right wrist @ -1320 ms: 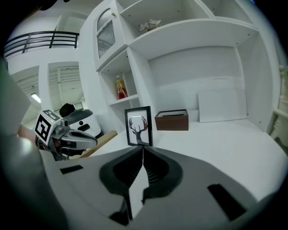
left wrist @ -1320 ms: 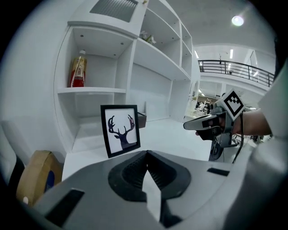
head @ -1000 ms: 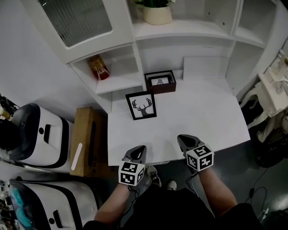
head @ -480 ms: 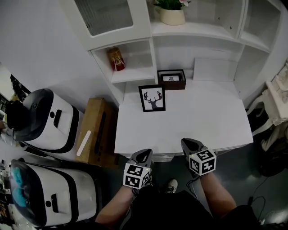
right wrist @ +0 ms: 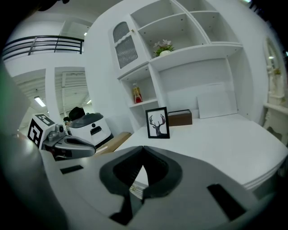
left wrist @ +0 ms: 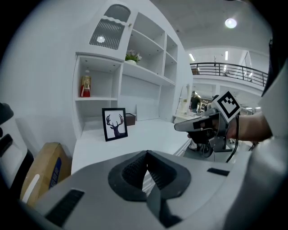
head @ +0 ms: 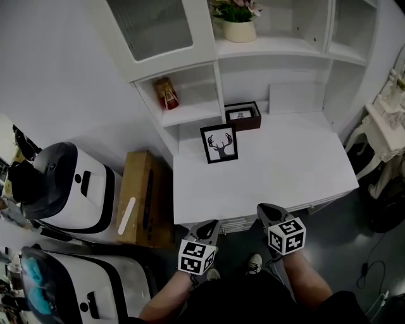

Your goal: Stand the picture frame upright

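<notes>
Already upright, the black-framed deer picture frame [head: 219,144] stands far-left on the white desk [head: 285,164], twelve o'clock from the nearer left gripper [head: 209,225], eleven from the right gripper [head: 266,209]; both closed, empty.

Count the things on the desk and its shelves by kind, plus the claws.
Frame: 1
Brown box: 1
White board: 1
Red bottle: 1
Potted plant: 1
Claws: 2, left claw and right claw
Total: 7
</notes>
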Available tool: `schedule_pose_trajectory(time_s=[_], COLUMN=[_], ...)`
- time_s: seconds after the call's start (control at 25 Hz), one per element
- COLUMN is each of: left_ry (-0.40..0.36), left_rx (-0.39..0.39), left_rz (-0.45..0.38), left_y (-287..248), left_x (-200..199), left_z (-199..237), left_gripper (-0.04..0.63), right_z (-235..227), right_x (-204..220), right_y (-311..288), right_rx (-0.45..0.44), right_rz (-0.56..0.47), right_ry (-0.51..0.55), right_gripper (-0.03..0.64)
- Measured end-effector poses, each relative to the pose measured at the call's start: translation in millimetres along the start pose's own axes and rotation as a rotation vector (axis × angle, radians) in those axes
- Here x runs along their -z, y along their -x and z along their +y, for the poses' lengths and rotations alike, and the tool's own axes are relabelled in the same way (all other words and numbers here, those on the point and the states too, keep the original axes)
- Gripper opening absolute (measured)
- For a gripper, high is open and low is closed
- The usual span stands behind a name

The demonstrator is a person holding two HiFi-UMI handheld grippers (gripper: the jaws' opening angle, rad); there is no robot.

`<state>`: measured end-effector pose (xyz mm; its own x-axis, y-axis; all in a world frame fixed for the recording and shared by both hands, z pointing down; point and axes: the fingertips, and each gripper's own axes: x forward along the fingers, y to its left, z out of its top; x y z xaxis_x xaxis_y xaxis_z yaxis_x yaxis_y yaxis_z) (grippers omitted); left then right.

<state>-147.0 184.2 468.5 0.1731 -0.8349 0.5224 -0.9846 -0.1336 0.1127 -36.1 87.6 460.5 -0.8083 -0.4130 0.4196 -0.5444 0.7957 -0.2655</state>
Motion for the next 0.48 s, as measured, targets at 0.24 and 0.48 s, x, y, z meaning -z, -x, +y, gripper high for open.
schedule_pose_trajectory(time_s=[0.24,0.48], left_ry=[-0.028,-0.034], left_rx=[0.067,0.109], left_rz=[-0.004,-0.009], left_y=[28,51], left_x=[14,33], left_z=[21,32], left_gripper=[0.006,0.006], right_z=[41,77], right_x=[13,30], right_y=[2,11], right_rx=[0.071,0.117], right_rz=[-0.022,-0.028], right_ry=[-0.028,-0.033], right_gripper=[0.003,0.003])
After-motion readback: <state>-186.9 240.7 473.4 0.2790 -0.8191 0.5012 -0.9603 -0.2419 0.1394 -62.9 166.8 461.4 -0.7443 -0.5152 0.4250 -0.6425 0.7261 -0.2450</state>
